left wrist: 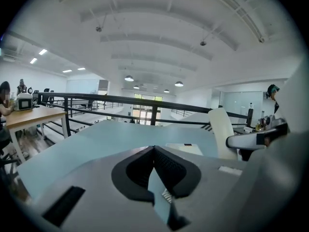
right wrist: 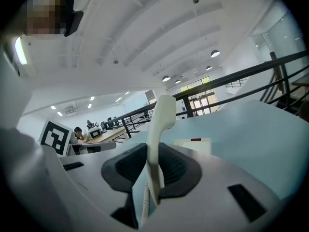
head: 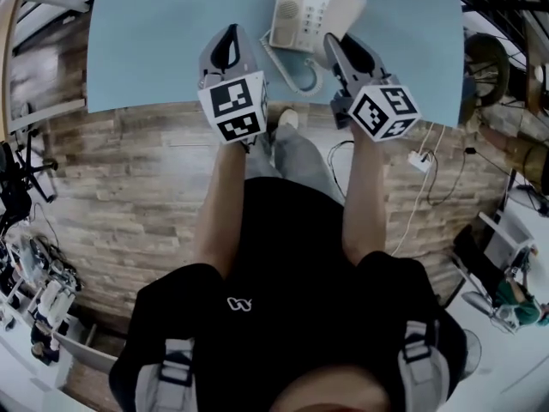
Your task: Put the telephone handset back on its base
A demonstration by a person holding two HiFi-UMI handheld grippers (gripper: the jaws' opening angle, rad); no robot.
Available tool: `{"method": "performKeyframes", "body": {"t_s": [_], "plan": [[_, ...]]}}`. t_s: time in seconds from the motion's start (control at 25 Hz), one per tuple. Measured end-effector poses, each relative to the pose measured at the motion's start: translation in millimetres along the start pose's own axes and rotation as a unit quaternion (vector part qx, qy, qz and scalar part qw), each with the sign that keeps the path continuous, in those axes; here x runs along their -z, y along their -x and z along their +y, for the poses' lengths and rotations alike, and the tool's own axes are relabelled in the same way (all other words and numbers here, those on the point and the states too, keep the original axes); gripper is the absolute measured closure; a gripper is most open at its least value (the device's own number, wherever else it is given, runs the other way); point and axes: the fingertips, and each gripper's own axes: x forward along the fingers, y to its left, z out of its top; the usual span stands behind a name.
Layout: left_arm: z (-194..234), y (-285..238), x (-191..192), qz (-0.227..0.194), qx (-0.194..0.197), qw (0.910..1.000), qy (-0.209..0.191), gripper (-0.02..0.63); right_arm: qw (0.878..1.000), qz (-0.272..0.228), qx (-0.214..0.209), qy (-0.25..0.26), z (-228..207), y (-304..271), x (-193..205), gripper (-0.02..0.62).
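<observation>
Right tongs [right wrist: 152, 148] clench a cream telephone handset [right wrist: 161, 115], while the left tongs [left wrist: 154, 148], jaws pressed together on nothing, hang alongside and apart from the phone. Around both spreads a large open-plan hall with a ribbed white ceiling [left wrist: 159, 37] and a dark railing [left wrist: 145, 102] beyond the tips. Far off on the left tongs' outer side, a person sits at a wooden desk [left wrist: 34, 117]. A wood-plank floor [head: 129, 187] runs below the rear ends of the tongs. A pale blue table [head: 154, 41] lies under and ahead of both tips, carrying only the phone.

The phone's base [head: 300, 11] lies flat just ahead of the right tongs' jaws, toward their inner side and roughly between the lines of the two tongs, with its keypad up. The handset stands out of the right jaws, gripped near one end, with its long axis running on along them. Its free end is right beside the base; whether it overlaps the base's edge cannot be told.

The right hand is the nearer one and the only one loaded. The move ahead looks like a short carry inward, then a lowering onto the cradle. A coiled cord [head: 298, 75] loops on the table between the two tongs.
</observation>
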Motion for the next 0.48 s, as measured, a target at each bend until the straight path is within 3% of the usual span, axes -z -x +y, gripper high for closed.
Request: {"method": "performKeyframes", "body": {"t_s": [0.2,0.48], "plan": [[2.7,-8.7,11.1,0.014,-0.004,0.9999,0.004,0.606,0.998,0.039,-0.047,-0.008,-1.4,-36.2,26.4,0.522],[18.2,-7.2,16.3,0.020,-0.021,0.9995,0.011,0.606,0.991,0.047,-0.106,-0.072,-1.3,-75.4,34.5,0.523]]}}
